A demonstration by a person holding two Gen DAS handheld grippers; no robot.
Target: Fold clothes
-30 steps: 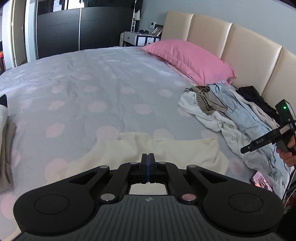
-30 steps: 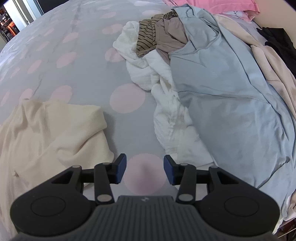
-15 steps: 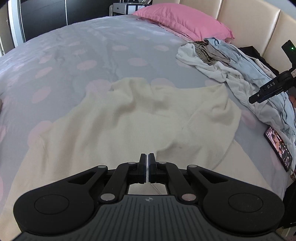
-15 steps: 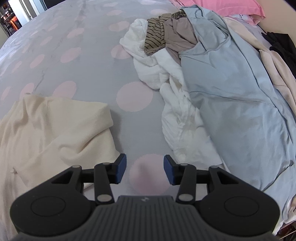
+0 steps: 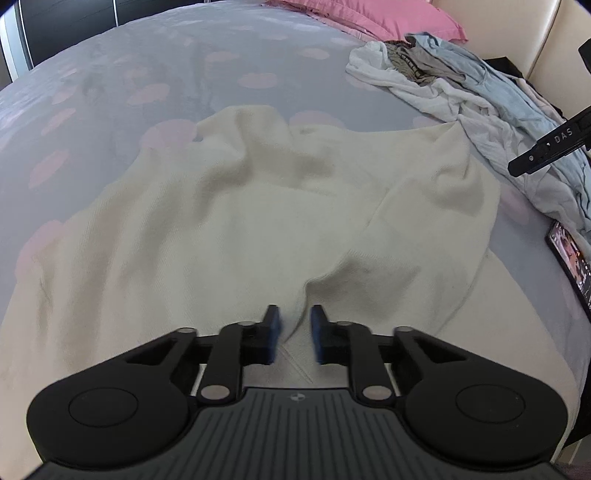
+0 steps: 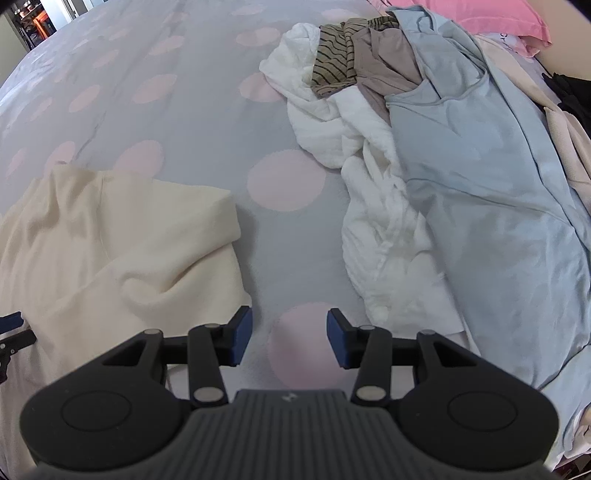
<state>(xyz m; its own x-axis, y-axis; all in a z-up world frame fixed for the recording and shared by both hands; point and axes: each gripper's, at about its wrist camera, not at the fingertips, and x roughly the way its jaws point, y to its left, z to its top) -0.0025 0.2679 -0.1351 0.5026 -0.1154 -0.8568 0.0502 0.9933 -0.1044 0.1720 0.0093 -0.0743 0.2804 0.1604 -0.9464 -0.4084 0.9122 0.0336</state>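
Note:
A cream garment (image 5: pixel 258 229) lies spread and rumpled on the bed, and its right part (image 6: pixel 110 251) fills the left of the right wrist view. My left gripper (image 5: pixel 294 328) hovers over its near edge, open by a narrow gap, with a raised fold of the cloth between the fingers. My right gripper (image 6: pixel 289 338) is open over bare bedspread, to the right of the cream garment, holding nothing. A pile of clothes (image 6: pixel 424 155) lies further right: white, striped, taupe and light blue pieces.
The grey bedspread with pink dots (image 5: pixel 155 92) covers the bed. A pink pillow (image 5: pixel 369 18) and a beige headboard (image 5: pixel 498 26) are at the far end. A phone (image 5: pixel 569 258) lies by the bed's right edge. Part of the other gripper's mount (image 5: pixel 550 144) juts in at right.
My left gripper was shut a second ago and now stands slightly open over the cream garment, which has spread out toward me. The right gripper stayed open and drifted slightly.

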